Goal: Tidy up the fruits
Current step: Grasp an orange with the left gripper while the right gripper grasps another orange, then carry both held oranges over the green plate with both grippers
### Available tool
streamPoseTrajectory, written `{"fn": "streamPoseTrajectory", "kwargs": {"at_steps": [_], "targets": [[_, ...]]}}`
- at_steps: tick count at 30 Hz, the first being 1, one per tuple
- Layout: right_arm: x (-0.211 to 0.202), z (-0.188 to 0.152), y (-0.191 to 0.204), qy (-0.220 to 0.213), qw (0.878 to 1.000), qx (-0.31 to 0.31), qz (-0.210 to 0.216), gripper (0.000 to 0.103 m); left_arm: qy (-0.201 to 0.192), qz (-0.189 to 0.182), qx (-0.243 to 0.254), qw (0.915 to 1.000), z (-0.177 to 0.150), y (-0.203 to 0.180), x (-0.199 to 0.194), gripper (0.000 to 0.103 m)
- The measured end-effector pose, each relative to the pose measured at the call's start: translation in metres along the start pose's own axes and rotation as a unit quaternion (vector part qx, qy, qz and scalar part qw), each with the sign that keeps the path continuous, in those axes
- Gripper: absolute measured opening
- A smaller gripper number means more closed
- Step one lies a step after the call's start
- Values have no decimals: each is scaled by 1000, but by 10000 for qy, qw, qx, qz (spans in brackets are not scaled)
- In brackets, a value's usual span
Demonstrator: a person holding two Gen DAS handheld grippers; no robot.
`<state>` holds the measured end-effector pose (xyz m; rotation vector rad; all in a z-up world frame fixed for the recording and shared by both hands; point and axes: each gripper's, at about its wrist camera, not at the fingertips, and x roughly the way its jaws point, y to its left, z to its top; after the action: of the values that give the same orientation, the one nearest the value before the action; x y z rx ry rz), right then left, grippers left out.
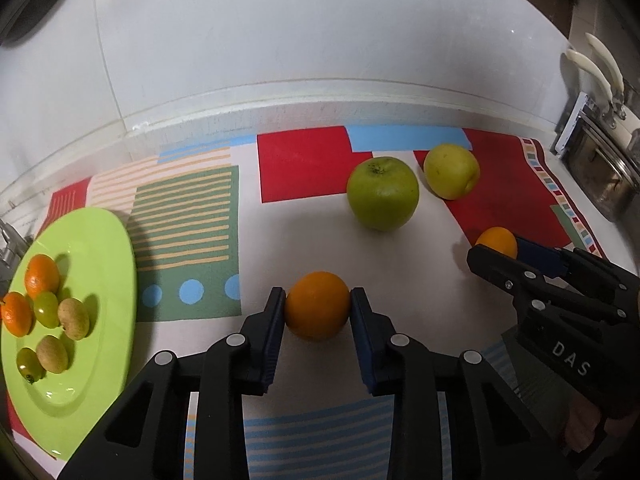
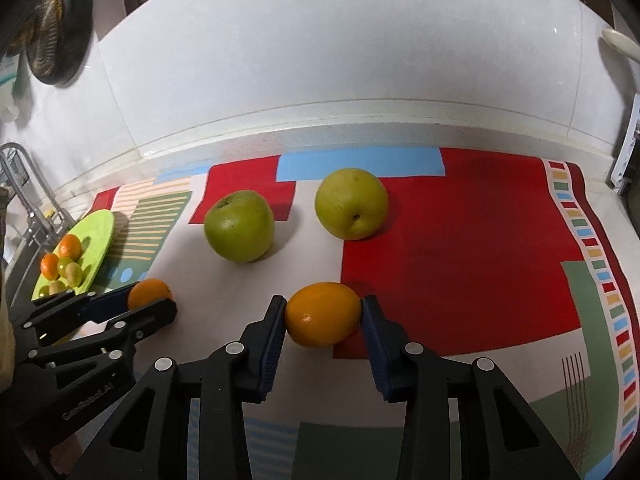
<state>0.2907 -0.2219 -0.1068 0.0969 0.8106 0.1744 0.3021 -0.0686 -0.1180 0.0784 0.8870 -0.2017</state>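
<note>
Two tongs, left tongs (image 1: 318, 304) and right tongs (image 2: 324, 314), each clamp an orange, partly hiding it.

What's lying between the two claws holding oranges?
Nothing but bare patterned mat between the left claw and right claw, seen in the right wrist view.

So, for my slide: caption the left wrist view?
Left gripper clamps an orange beside two apples, plate at left.
</note>
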Motion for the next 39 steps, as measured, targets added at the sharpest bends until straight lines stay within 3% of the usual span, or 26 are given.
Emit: {"fn": "streamPoseTrajectory", "kwargs": {"at_steps": [20,39], "targets": [[-85,-12,51,-601,9974,-343,179,39,-650,-21,-10,9979,-21,12,-87,32],[-147,-40,122,-981,9928,-509,460,39,-1063,117,-107,9942,-66,57,-167,32]]}}
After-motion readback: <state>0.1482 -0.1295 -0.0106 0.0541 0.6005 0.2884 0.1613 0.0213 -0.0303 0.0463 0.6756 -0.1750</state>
